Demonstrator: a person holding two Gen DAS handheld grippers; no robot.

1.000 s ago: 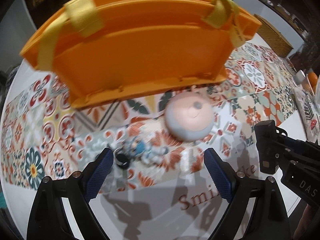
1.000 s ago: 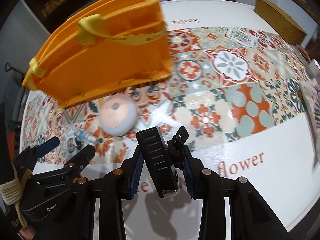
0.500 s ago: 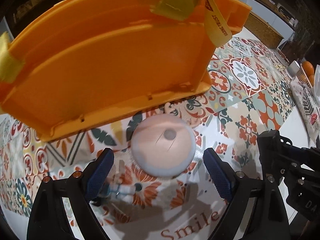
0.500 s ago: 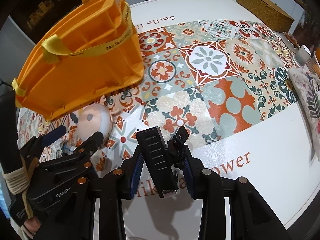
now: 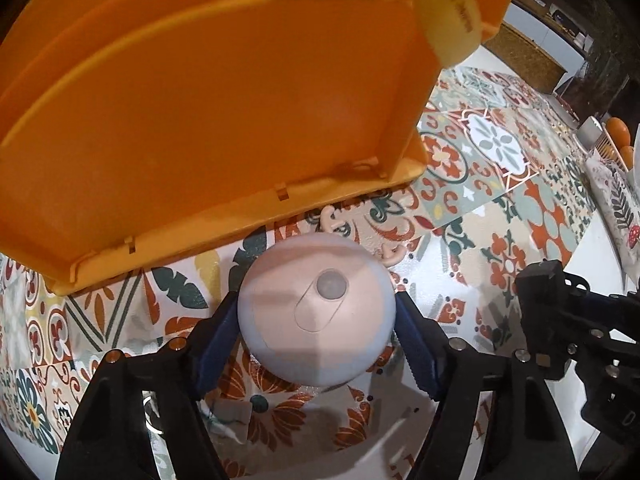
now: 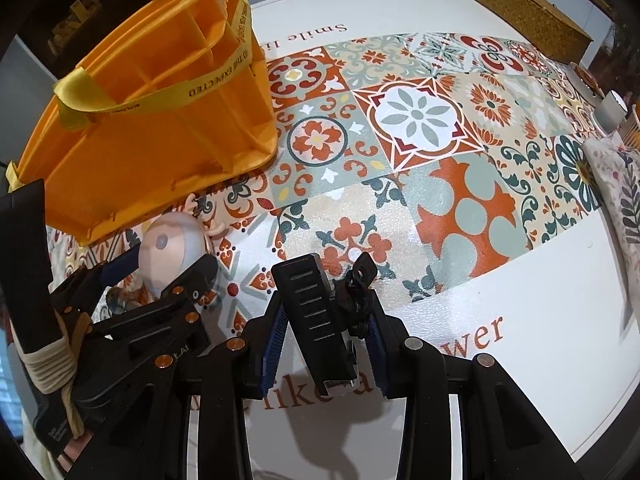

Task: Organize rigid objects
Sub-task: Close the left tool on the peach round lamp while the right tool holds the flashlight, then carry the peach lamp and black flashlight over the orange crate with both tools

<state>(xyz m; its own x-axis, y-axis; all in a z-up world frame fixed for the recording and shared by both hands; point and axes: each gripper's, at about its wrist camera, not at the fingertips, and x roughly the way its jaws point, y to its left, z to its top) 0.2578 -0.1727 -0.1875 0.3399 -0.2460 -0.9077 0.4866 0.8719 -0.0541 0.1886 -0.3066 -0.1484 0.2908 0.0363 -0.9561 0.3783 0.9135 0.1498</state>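
A round doll head, peach with a pale grey rim, lies on the patterned mat just in front of the orange basket. My left gripper points down over it; its jaws are closing, and the blue pads touch the head on both sides. The right wrist view shows the same grip on the doll head beside the orange basket. To the right of it my right gripper is shut on a black ribbed device with a cord, held above the table.
A small toy figure lies under my left gripper's fingers. A woven box stands at the table's far edge. A white cup and a floral cloth are at the right. The basket has yellow straps.
My left gripper moved forward and down from over the small figure to the doll head, and its jaws narrowed onto the head. The right gripper kept its hold.
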